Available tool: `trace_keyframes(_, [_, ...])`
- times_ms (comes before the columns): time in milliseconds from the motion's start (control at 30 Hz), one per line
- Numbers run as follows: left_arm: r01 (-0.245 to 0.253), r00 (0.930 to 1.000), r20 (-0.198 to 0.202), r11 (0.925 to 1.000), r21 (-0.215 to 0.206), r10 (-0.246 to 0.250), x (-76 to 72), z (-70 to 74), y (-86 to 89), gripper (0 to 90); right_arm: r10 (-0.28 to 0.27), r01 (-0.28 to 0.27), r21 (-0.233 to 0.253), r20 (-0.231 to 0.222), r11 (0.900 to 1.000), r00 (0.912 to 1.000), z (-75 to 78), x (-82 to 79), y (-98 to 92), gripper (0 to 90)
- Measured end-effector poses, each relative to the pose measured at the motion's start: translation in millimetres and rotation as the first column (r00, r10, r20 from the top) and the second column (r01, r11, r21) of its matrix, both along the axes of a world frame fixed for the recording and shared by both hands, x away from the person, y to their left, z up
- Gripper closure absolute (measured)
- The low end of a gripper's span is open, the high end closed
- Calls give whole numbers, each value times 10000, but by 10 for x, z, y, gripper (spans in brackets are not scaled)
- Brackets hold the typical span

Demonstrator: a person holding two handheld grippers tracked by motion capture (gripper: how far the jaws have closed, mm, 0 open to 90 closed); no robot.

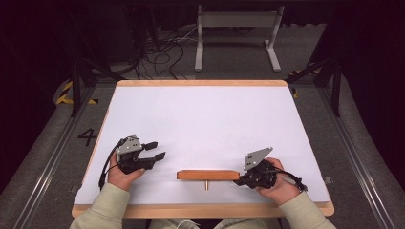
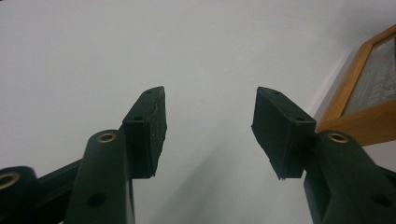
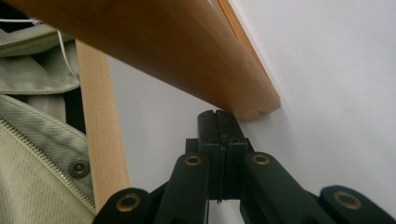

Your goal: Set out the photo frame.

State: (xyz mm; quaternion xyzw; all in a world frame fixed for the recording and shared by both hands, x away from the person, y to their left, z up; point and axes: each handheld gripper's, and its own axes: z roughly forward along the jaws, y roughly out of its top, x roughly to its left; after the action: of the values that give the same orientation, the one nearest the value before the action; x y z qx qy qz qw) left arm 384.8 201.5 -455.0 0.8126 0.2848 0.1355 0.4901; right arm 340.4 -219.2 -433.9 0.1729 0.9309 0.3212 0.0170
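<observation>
Near the table's front edge, the wooden block (image 1: 208, 175) is lying crosswise, its right end touching the closed-jawed, empty right gripper (image 1: 242, 180), while the left gripper (image 1: 156, 150) is gaping wide well apart.

**Count of things on the table**

You have two grippers: the left gripper (image 1: 154, 150) with its two jaws apart, and the right gripper (image 1: 241, 180) with its two jaws pressed together. You have one wooden board (image 1: 207, 175) lying on the table, and one small peg (image 1: 207, 185) stands out from its near side. There is one table (image 1: 200, 114), white with a wooden rim. Behind it you see one grey metal stand (image 1: 237, 20) on the floor.
</observation>
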Motion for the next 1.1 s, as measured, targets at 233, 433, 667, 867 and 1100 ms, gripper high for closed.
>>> trace_keyframes(233, [-91, 9999, -63, 10000, -1, 91, -19, -10, 10, 450, -363, 363, -27, 124, 9993, 9993, -3, 52, 12, 900])
trace_keyframes(433, [-133, 9999, -26, 9999, 76, 133, -46, -11, 20, 447, -1101, 1099, 88, 208, 9939, 9937, -3, 143, 36, 900])
trace_keyframes(667, [-178, 9998, 19, 9996, 201, 178, -75, -10, 31, 446, -1681, 1669, 430, 265, 9850, 9854, 20, 264, 70, 900])
trace_keyframes(867, [-193, 9997, 119, 9993, 308, 190, -99, -5, 25, 446, -1881, 1832, 823, 569, 9796, 9805, 102, 390, 142, 900])
trace_keyframes(1100, [-200, 9998, 92, 9993, 322, 197, -93, -12, 42, 446, -1975, 1927, 884, 497, 9773, 9790, 119, 548, 228, 900])
